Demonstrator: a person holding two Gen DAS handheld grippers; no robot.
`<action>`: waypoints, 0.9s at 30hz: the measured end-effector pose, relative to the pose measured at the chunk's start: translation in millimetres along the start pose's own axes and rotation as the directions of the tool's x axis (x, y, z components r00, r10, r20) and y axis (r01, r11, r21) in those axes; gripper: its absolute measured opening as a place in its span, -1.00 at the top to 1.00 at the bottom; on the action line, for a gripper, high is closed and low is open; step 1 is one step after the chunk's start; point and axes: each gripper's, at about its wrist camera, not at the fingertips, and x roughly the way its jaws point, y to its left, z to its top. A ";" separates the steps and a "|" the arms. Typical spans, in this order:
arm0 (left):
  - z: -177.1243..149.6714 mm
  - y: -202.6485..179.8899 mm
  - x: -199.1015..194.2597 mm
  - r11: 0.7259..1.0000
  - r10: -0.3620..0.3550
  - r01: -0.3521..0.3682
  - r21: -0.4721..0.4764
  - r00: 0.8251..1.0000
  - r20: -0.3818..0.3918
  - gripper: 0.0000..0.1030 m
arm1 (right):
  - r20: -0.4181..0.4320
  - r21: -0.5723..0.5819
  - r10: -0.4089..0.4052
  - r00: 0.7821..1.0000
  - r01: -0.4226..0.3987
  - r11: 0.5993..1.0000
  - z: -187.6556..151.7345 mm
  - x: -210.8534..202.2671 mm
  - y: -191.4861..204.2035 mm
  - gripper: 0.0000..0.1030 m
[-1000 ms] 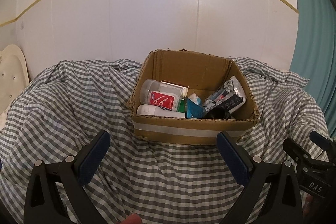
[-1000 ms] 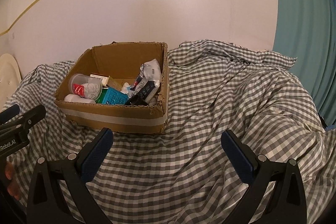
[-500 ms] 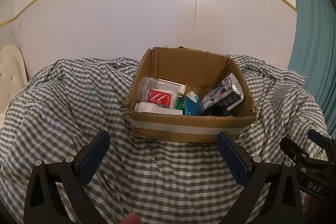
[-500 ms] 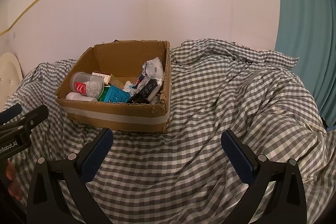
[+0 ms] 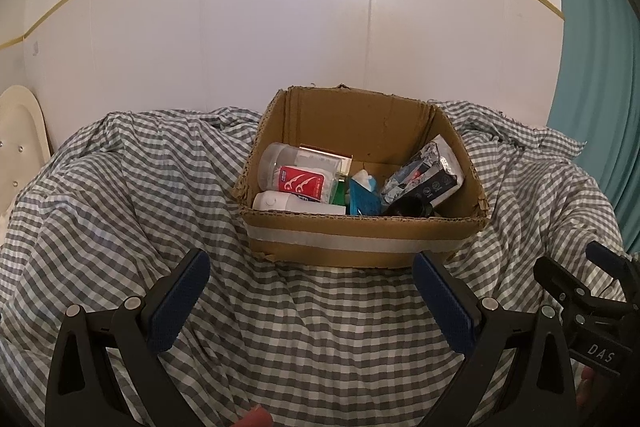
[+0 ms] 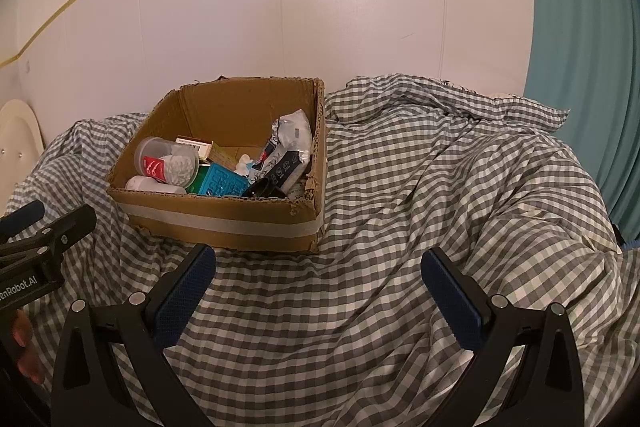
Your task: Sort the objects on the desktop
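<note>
An open cardboard box (image 5: pixel 352 239) (image 6: pixel 224 223) sits on a grey checked cloth. Inside lie a clear tub of floss picks with a red label (image 5: pixel 296 177) (image 6: pixel 166 163), a white bottle (image 5: pixel 288 203), a blue packet (image 5: pixel 364 195) (image 6: pixel 222 181), a silver and black pouch (image 5: pixel 424 175) (image 6: pixel 286 151) and a black round object (image 5: pixel 408 207). My left gripper (image 5: pixel 308 301) is open and empty, in front of the box. My right gripper (image 6: pixel 318 297) is open and empty, in front of the box's right corner.
The checked cloth (image 6: pixel 440 187) lies in folds over the whole surface. A white wall (image 5: pixel 280 27) is behind the box. A teal curtain (image 6: pixel 580 47) hangs on the right. A cream rounded object (image 5: pixel 20 123) is at far left.
Both grippers have drawn back and risen slightly, so the box looks a little smaller and higher in both views. Both stay open and empty.
</note>
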 end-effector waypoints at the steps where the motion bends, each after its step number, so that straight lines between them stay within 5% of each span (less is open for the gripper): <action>1: -0.1 0.2 0.3 1.000 0.000 0.000 -0.002 1.000 -0.001 -1.00 | 0.000 0.000 0.001 1.000 -0.001 1.000 0.0 0.4 0.0 -0.99; 27: -0.7 5.0 1.4 1.000 -0.022 0.022 -0.012 1.000 -0.012 -1.00 | -0.023 -0.010 0.003 1.000 -0.003 1.000 -2.9 4.9 -1.2 -0.99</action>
